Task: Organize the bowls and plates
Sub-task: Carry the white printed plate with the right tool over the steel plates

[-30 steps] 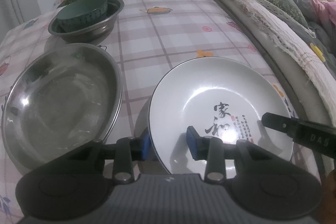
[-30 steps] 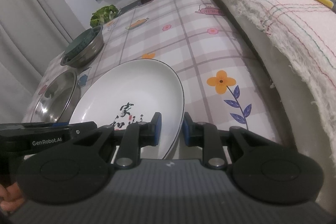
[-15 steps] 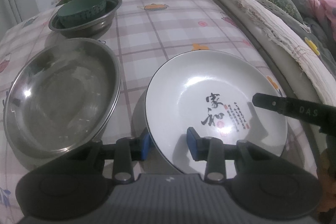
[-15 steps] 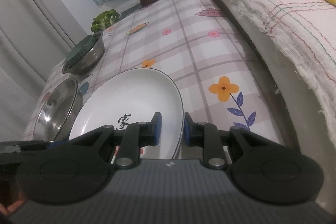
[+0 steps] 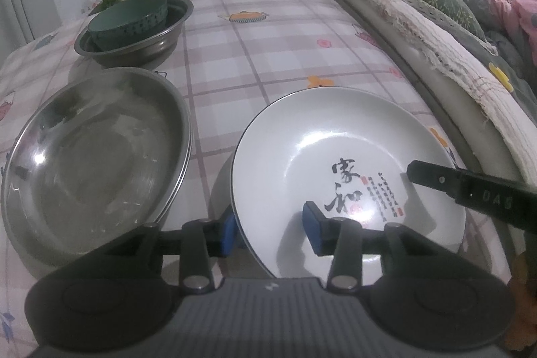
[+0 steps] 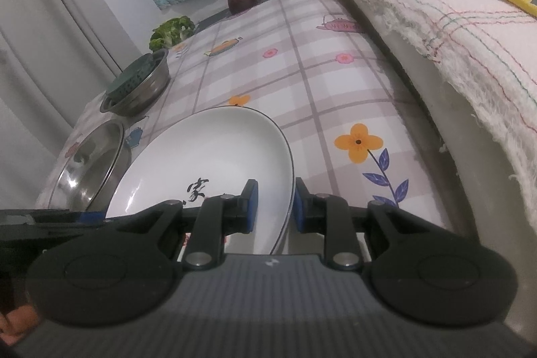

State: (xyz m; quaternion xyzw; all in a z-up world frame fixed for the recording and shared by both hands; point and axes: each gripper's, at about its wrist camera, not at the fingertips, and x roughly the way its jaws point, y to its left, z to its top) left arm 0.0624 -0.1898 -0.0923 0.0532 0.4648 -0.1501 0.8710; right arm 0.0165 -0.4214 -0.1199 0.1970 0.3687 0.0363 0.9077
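Since 1 second ago, jaws of the left hand-held gripper [image 5: 268,232] are being opened around the white plate [image 5: 342,136]; the right hand-held gripper [image 6: 273,207] is kept clamped on its rim, above the checked bench [image 5: 261,56] beside a blanket-draped sofa [image 5: 419,22].

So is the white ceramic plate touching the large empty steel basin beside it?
Apart. The left wrist view shows a strip of checked tablecloth between the white plate and the steel basin.

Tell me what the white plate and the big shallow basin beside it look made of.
White plate: likely glazed ceramic, glossy with painted calligraphy and a thin dark rim line. Shallow basin: apparently stainless steel, grey with mirror-like glints and a thin rolled edge.
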